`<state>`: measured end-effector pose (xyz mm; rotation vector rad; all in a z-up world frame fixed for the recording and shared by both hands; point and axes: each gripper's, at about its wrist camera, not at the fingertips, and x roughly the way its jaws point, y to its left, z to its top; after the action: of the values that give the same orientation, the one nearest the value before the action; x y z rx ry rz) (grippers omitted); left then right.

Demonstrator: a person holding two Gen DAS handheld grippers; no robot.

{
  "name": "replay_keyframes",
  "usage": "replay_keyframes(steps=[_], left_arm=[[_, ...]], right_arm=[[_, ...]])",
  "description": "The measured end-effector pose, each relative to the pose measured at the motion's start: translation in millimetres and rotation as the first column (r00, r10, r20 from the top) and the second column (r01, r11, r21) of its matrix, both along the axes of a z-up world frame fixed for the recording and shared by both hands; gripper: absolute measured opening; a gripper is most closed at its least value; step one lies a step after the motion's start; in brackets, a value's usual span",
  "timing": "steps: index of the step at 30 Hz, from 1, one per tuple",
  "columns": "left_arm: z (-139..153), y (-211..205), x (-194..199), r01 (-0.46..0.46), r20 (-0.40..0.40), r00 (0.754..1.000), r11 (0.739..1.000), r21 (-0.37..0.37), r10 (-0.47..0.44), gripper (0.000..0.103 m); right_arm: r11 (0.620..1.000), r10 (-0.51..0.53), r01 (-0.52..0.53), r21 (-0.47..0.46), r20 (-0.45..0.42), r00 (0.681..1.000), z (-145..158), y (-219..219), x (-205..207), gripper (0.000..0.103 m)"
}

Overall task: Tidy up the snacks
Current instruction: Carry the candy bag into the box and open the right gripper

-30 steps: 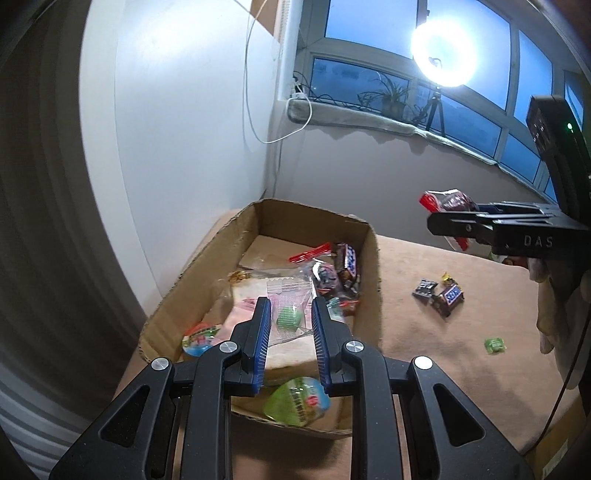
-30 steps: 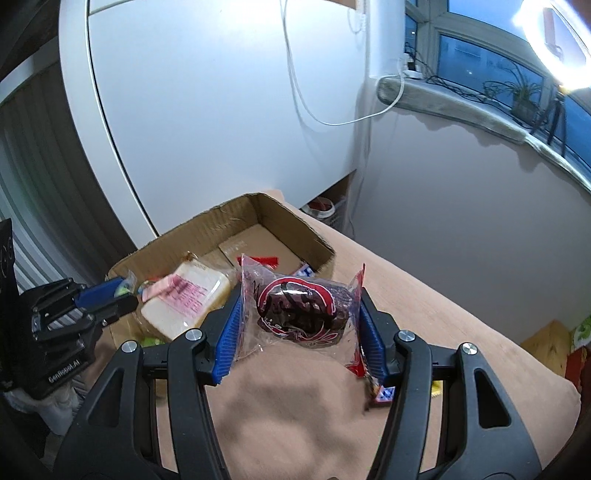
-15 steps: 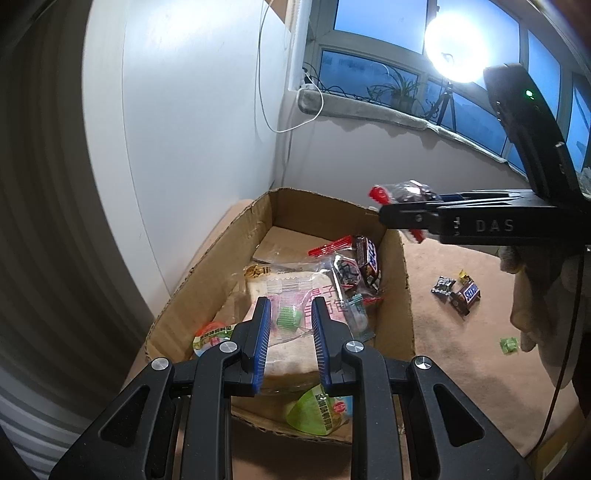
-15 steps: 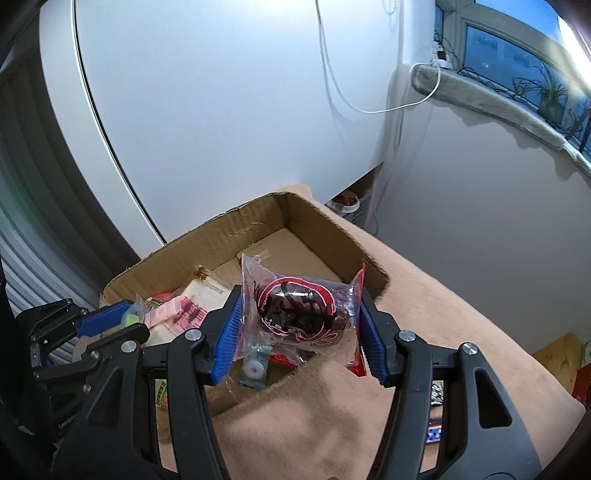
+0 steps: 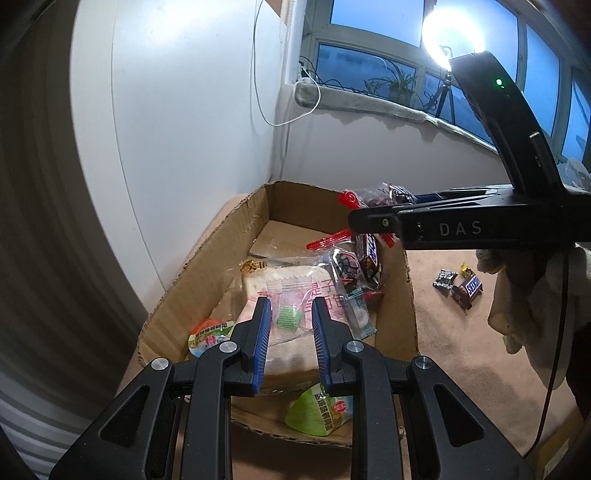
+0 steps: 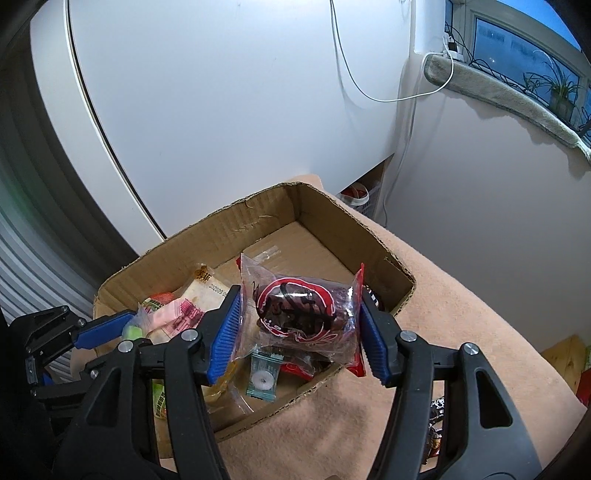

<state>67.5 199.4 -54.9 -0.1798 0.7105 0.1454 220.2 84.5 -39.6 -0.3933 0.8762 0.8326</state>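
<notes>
A cardboard box sits on a tan cloth and holds several snacks: a bread pack, jelly cups and candy bars. My right gripper is shut on a clear red-edged bag with a dark pastry and holds it above the box's right part; the bag also shows in the left wrist view. My left gripper holds a small clear packet with a green candy between its pads above the box's near end.
Loose chocolate bars and a silver candy lie on the cloth right of the box. A green candy lies farther right. A white wall stands close behind the box. A windowsill with a ring light is at the back.
My right gripper has carried the pastry bag leftward from over the cloth to above the box. My left gripper has stayed over the box's near end with its packet.
</notes>
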Motion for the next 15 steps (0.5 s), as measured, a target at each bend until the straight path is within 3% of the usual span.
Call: replay_keyframes(steps=[6, 10, 15], left_arm=[[1.5, 0.1, -0.6, -0.005, 0.0, 1.0, 1.0, -0.003, 0.005, 0.023], [2.7, -0.4, -2.0, -0.01, 0.0, 1.0, 1.0, 0.002, 0.01, 0.036], [5.8, -0.9, -4.5, -0.016, 0.006, 1.0, 1.0, 0.001, 0.016, 0.037]], right_arm=[[1.0, 0.005, -0.005, -0.01, 0.003, 1.0, 0.0, 0.6, -0.7, 0.067], [1.0, 0.009, -0.009, -0.005, 0.013, 1.0, 2.0, 1.8, -2.4, 0.077], [1.0, 0.012, -0.012, -0.004, 0.025, 1.0, 5.1, 0.8, -6.2, 0.078]])
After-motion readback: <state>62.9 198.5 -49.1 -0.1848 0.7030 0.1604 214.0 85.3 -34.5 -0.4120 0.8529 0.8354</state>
